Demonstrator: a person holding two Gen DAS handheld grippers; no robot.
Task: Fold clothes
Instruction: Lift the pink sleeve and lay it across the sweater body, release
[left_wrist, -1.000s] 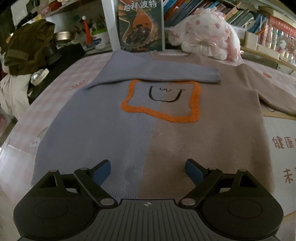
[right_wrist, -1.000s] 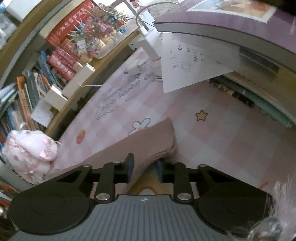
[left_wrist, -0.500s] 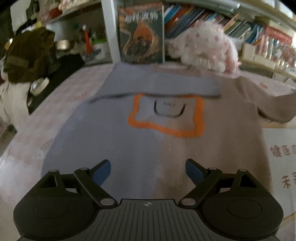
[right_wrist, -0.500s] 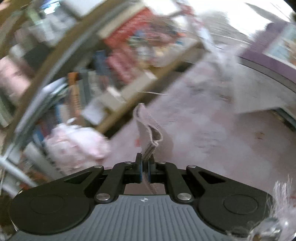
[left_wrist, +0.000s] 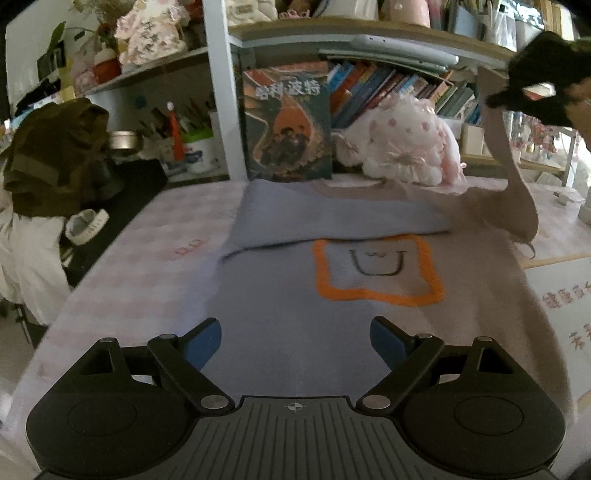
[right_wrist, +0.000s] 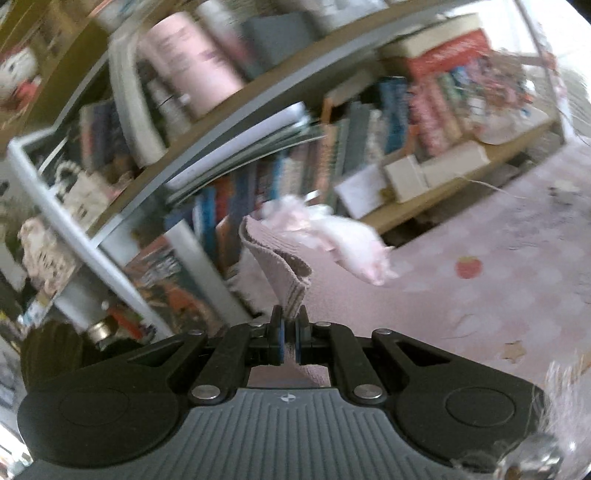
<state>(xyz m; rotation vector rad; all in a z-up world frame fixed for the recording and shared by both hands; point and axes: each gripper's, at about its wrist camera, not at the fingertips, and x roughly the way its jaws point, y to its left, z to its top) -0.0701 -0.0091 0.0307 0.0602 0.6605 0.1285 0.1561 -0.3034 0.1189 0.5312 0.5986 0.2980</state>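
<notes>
Ahead of me a book with an orange and dark cover (left_wrist: 289, 123) stands upright against the white shelf post (left_wrist: 218, 88), and just to its right slumps a pink-spotted plush toy (left_wrist: 404, 142) in front of a row of leaning books (left_wrist: 384, 86). Off to my left an olive-green bundle of cloth (left_wrist: 55, 155) sits heaped beside a metal bowl (left_wrist: 123, 139) and a cup of pens (left_wrist: 194, 147). The pink checked cover (right_wrist: 498, 280) under everything shows a strawberry print (right_wrist: 468, 266) and a small star (right_wrist: 514, 350).
</notes>
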